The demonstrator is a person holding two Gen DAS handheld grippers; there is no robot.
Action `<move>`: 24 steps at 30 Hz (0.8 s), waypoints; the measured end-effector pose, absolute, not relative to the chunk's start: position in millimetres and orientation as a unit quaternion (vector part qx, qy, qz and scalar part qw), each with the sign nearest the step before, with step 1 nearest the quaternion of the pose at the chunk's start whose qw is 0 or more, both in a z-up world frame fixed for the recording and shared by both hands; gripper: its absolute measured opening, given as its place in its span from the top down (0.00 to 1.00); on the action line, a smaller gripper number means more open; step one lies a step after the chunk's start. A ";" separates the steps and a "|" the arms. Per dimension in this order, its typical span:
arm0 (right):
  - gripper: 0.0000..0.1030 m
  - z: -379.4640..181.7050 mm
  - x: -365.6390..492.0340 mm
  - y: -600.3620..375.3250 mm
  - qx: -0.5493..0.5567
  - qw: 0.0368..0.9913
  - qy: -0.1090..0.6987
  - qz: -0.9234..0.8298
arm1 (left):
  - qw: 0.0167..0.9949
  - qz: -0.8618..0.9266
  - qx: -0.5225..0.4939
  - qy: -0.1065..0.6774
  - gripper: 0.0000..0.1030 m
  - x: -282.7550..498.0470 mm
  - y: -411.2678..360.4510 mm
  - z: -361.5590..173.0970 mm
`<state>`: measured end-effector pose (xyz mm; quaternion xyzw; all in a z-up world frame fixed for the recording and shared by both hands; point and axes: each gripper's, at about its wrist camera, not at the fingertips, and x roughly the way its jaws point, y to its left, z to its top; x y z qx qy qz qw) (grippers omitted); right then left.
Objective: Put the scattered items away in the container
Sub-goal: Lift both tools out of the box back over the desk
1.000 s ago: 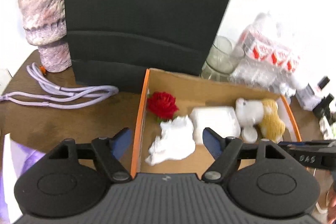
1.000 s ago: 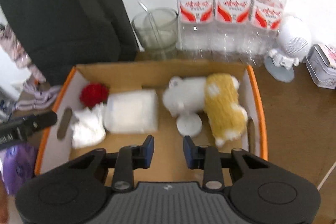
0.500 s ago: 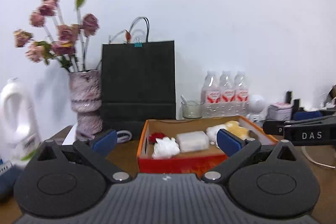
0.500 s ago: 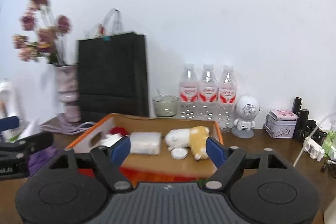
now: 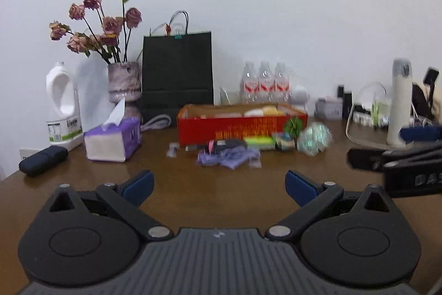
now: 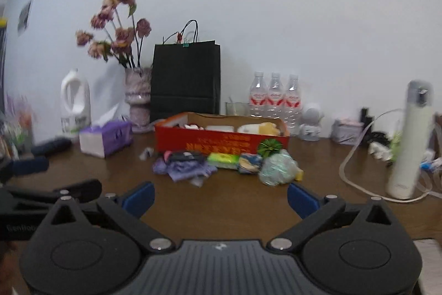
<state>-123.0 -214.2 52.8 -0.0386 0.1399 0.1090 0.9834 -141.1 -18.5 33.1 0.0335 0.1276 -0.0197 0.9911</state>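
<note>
A red cardboard box stands mid-table with white and yellow soft items inside. In front of it lie a purple cloth, a yellow-green pack, a green bow and a crinkly silvery-green ball. My left gripper is open and empty, well short of these items. My right gripper has its jaws opening wide, with nothing between them.
A purple tissue box, a white jug and a dark case sit at the left. A vase of flowers, a black paper bag and water bottles line the wall. A white flask and cables are at the right.
Both grippers have pulled back from above the box to low over the near table. The left jaws widened; the right jaws went from nearly shut to wide.
</note>
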 end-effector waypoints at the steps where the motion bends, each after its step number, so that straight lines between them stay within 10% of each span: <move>1: 0.00 51.2 -132.3 -213.3 -0.046 0.984 0.137 0.107 | 0.990 -0.015 0.035 0.133 0.00 -143.2 -17.7 30.7; 16: 0.10 43.4 -94.5 -199.7 -0.029 0.969 0.190 0.155 | 0.990 -0.033 0.020 0.134 0.05 -75.9 18.7 54.7; 19: 0.16 43.5 -55.8 -190.4 -0.029 0.965 0.204 0.164 | 0.984 -0.057 0.057 0.160 0.19 -10.9 29.2 62.2; 24: 0.56 35.5 32.3 -163.8 -0.009 0.955 0.250 0.159 | 0.966 -0.053 0.018 0.254 0.58 106.2 67.2 55.6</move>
